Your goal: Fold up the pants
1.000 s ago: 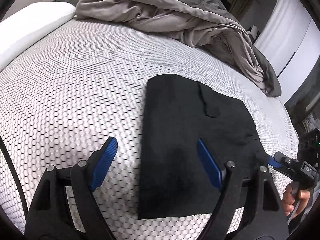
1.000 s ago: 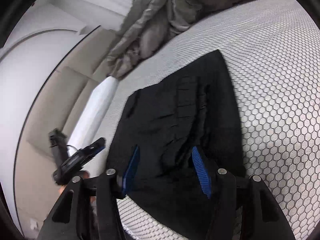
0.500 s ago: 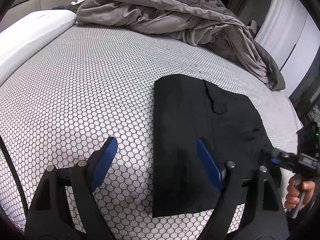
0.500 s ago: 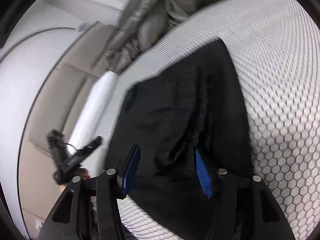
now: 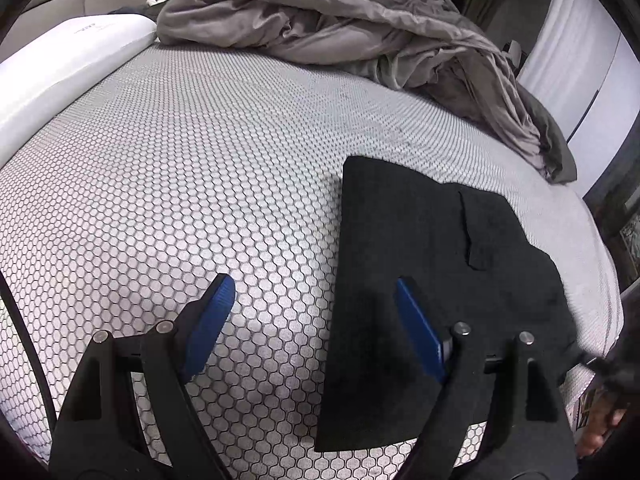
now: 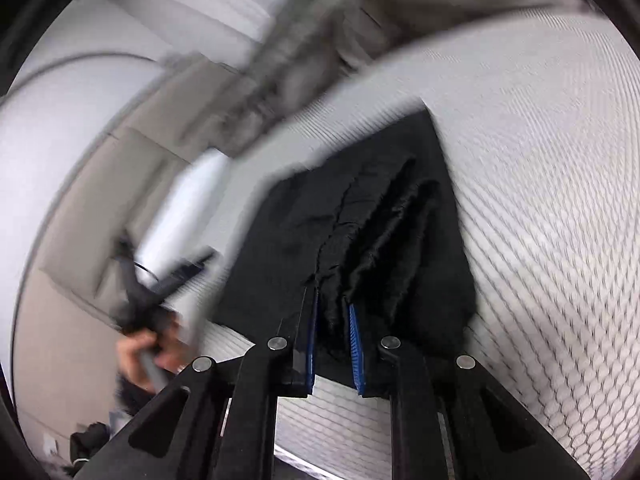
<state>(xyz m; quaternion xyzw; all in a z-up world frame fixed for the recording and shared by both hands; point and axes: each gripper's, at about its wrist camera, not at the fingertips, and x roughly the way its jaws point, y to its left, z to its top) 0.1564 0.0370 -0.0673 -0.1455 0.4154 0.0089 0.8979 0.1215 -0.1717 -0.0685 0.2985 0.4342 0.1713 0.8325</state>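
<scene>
The black pants (image 5: 432, 264) lie folded as a flat rectangle on the honeycomb-patterned mattress (image 5: 180, 184), toward its right edge. My left gripper (image 5: 316, 312) is open and empty, held above the pants' left edge. In the blurred right wrist view, my right gripper (image 6: 334, 320) is shut on a bunched ridge of the pants (image 6: 360, 216) at their near edge. The left gripper and the hand holding it also show there (image 6: 160, 280), at the left.
A crumpled grey duvet (image 5: 340, 36) lies across the far end of the bed. A white pillow (image 5: 64, 68) sits at the far left by a padded headboard. White wardrobe doors (image 5: 580, 68) stand at the far right beyond the mattress edge.
My right gripper closed from open onto the pants' near edge, bunching the cloth, and is moving fast. My left gripper drew back and to the left, staying open.
</scene>
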